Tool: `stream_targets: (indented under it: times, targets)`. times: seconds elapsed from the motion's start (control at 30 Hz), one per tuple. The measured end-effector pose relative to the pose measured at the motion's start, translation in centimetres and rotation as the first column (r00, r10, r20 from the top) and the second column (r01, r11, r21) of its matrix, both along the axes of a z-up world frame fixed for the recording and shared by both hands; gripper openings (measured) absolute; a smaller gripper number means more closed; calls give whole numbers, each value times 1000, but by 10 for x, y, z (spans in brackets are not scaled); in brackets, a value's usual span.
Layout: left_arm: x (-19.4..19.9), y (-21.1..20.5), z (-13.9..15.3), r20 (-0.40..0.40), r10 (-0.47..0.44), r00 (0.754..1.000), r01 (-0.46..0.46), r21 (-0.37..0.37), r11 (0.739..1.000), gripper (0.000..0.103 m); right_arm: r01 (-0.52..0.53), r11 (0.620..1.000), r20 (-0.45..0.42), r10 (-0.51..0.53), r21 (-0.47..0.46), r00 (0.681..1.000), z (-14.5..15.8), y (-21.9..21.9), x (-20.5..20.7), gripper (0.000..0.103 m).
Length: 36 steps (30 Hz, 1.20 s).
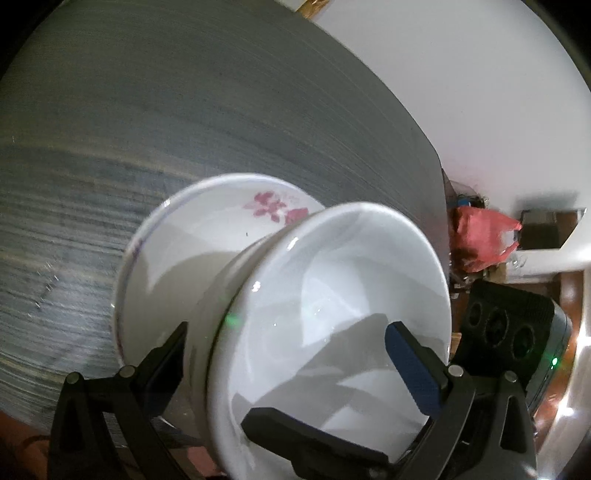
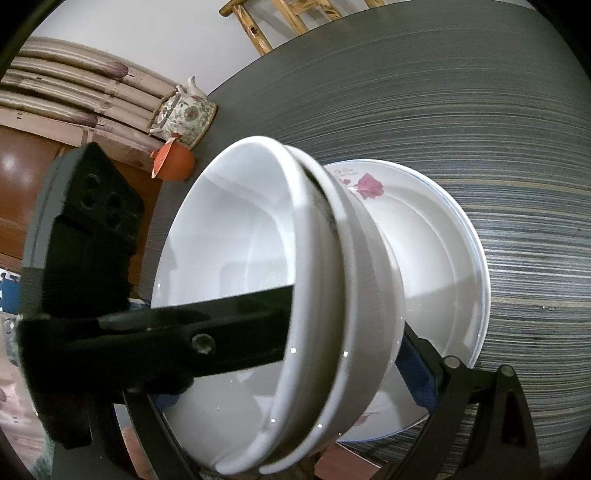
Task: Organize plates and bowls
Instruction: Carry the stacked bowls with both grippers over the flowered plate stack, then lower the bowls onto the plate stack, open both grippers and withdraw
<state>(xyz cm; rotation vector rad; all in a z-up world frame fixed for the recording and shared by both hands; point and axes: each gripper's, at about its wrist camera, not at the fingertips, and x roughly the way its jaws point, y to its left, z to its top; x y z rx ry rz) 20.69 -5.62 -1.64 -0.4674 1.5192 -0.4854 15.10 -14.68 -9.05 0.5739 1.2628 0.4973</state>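
On the dark, streaked desk (image 2: 480, 110) sat your stack: two white bowls nested on a flower-printed plate (image 2: 443, 251). The plate lay flat on the desk, pink flowers showing on its rim in both views.

Your left gripper (image 1: 288, 354) was clamped on the upper bowl (image 1: 332, 295): one finger with a blue pad (image 1: 410, 365) lay inside against the wall, the other finger (image 1: 166, 365) pressed the outside. That upper bowl sat inside the lower bowl (image 2: 373, 295), rims nearly level, a dark gap between them along the far side.

Your right gripper (image 2: 351, 354) straddled the same stack from the opposite side. A blue pad (image 2: 417, 373) touched the outer wall of the lower bowl, just above the plate. The opposite finger was hidden behind the left gripper's black finger, which crossed the bowl's interior, so you could not tell whether this gripper was gripping or merely resting against the stack.

At the desk's far corner stood a patterned teapot (image 2: 184, 114), an orange strainer (image 2: 173, 160) just beside it. Off the desk edge, a red bag (image 1: 480, 236) lay among clutter. A wooden chair (image 2: 266, 22) stood beyond the desk.
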Motion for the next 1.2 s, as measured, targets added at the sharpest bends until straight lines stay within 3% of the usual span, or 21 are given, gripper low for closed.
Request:
stream_targets:
  times: [0.2, 0.47, 0.73, 0.87, 1.0, 1.2]
  targets:
    - [-2, 6, 13, 62, -11, 998, 10, 18, 1000, 103, 0, 997, 57, 4, -79, 998, 12, 2, 0, 95]
    - [-12, 25, 31, 135, 0, 991, -8, 62, 998, 103, 47, 995, 75, -40, -93, 996, 18, -13, -5, 99]
    - [-38, 46, 60, 256, -9, 967, -28, 139, 990, 103, 99, 988, 117, -86, -114, 989, 26, -29, -22, 100]
    - [-59, 58, 77, 368, -1, 930, -90, 230, 969, 103, 149, 981, 157, -129, -125, 979, 40, -39, -33, 101]
    - [-85, 65, 95, 485, -25, 874, -185, 380, 906, 103, 196, 964, 243, -150, -180, 958, 60, -42, -49, 102]
    - [-116, 70, 107, 552, -7, 834, -262, 407, 875, 103, 276, 921, 367, -165, -274, 915, 85, -38, -85, 103]
